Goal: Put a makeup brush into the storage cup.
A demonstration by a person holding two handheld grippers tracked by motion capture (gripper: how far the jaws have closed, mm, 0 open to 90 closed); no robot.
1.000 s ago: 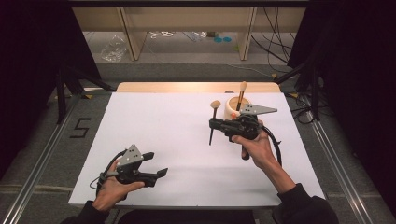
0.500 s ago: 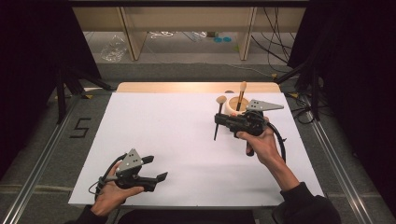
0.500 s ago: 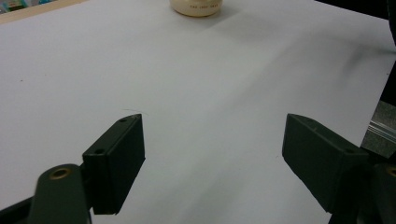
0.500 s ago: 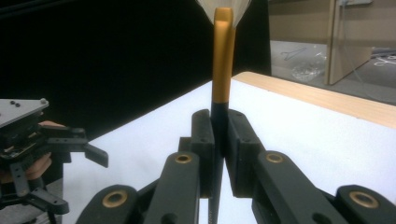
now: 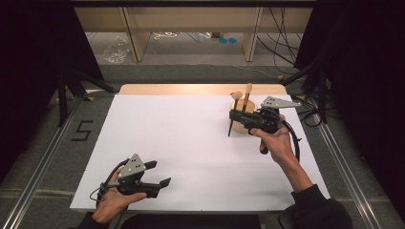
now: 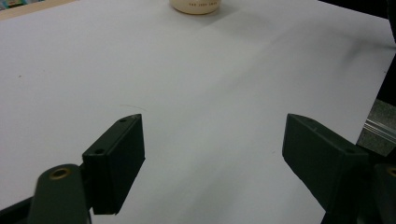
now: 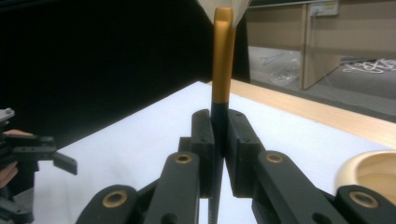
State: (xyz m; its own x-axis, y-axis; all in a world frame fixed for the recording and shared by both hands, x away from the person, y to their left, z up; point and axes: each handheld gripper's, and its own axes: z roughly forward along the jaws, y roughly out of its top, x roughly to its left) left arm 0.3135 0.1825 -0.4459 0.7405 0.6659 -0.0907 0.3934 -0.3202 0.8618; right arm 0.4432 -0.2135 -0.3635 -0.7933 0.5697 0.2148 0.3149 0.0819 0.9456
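My right gripper (image 5: 233,116) is shut on the dark handle of a utensil (image 5: 230,128), which stands nearly upright with its pale wooden head (image 5: 235,95) on top. The right gripper view shows the utensil's gold neck (image 7: 222,56) rising from between the jaws of that gripper (image 7: 218,135). A cream round holder (image 5: 242,132) stands just behind the gripper, with a second wooden utensil (image 5: 248,92) upright in it. My left gripper (image 5: 160,173) rests open near the front left of the white table (image 5: 181,138) with nothing between its fingers (image 6: 116,158).
The holder's base (image 6: 195,5) lies far ahead in the left gripper view, and its rim (image 7: 369,172) sits at the right gripper view's lower right. A wooden strip (image 5: 200,89) borders the table's far edge. Shelving and cables stand beyond.
My right gripper has carried the utensil to the right and farther back, up against the holder. The left hand has drawn slightly toward the front edge.
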